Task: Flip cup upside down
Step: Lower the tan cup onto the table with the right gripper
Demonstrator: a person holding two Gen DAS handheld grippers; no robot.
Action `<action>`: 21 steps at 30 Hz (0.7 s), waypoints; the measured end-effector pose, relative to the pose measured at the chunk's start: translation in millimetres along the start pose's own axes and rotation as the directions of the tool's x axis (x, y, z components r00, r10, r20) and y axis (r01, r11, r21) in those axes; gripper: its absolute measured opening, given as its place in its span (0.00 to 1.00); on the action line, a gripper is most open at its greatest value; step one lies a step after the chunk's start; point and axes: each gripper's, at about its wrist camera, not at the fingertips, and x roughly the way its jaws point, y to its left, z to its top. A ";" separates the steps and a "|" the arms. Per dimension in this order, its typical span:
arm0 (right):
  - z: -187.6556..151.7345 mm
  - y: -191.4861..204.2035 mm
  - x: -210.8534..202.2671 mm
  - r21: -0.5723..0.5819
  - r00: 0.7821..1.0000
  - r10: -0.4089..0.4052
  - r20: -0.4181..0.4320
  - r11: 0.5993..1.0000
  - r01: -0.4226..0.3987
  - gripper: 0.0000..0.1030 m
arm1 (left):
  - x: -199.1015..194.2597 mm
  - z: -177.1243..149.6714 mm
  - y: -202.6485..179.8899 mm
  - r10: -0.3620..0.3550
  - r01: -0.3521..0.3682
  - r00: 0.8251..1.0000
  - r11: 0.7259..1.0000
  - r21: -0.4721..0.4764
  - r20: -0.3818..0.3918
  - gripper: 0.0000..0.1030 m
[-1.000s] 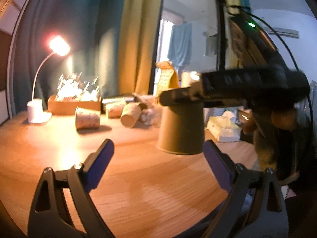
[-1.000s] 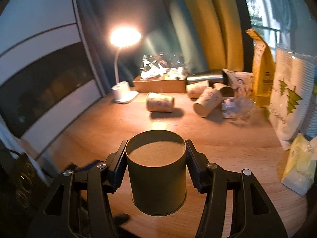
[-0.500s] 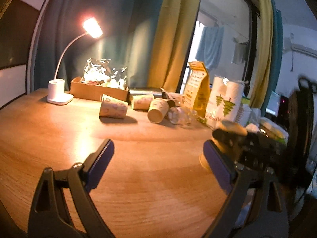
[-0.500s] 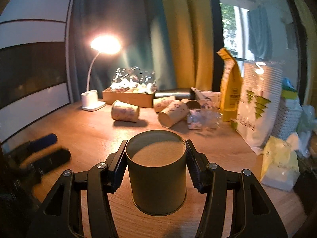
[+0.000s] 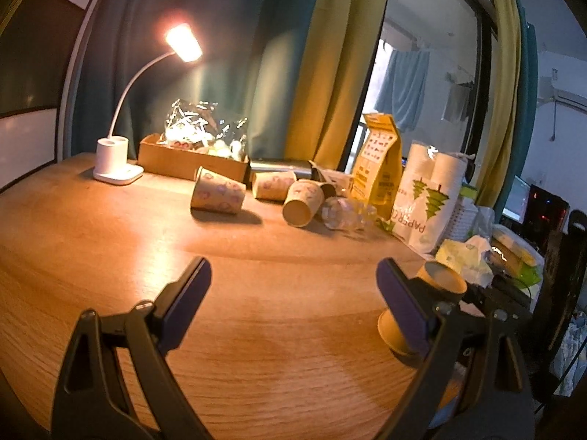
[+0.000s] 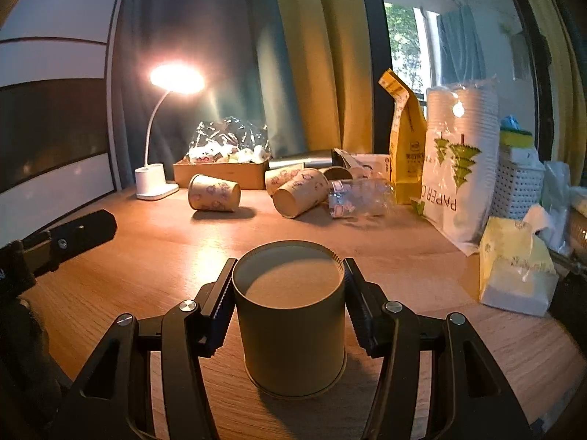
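A plain tan paper cup (image 6: 290,326) stands upside down on the wooden table (image 6: 154,256), its flat base up and its rim on the wood. My right gripper (image 6: 288,304) has its jaws against the cup's two sides. The same cup (image 5: 440,284) shows at the right of the left wrist view, partly hidden behind my finger. My left gripper (image 5: 293,304) is open and empty above the table. Its dark body (image 6: 66,236) shows at the left edge of the right wrist view.
Several printed paper cups (image 6: 214,192) lie on their sides at the back, with a clear plastic bottle (image 6: 361,192), a cardboard box (image 6: 220,172), a lit desk lamp (image 6: 154,179), a yellow bag (image 6: 405,146), a sleeve of paper cups (image 6: 460,161), and a tissue pack (image 6: 513,267) at right.
My right gripper has lowered the upside-down cup onto the table and swung right. My left gripper has drawn back and turned, so the cup is now at its right edge.
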 end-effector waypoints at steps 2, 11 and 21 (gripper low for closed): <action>-1.4 -0.3 2.3 0.000 1.000 -0.006 -0.009 1.000 0.006 0.56 | 1.4 -0.8 -1.1 0.009 -0.009 1.000 1.000 0.001 -0.005 0.90; -4.7 -2.8 3.7 0.012 1.000 -0.009 -0.016 1.000 0.010 0.56 | 4.2 -2.8 -3.6 0.013 -0.013 1.000 1.000 -0.004 -0.015 0.90; -1.1 -8.2 0.7 0.042 1.000 -0.007 -0.011 0.999 0.007 0.67 | 1.9 -0.6 -2.3 0.025 -0.025 1.000 1.000 -0.004 -0.007 0.90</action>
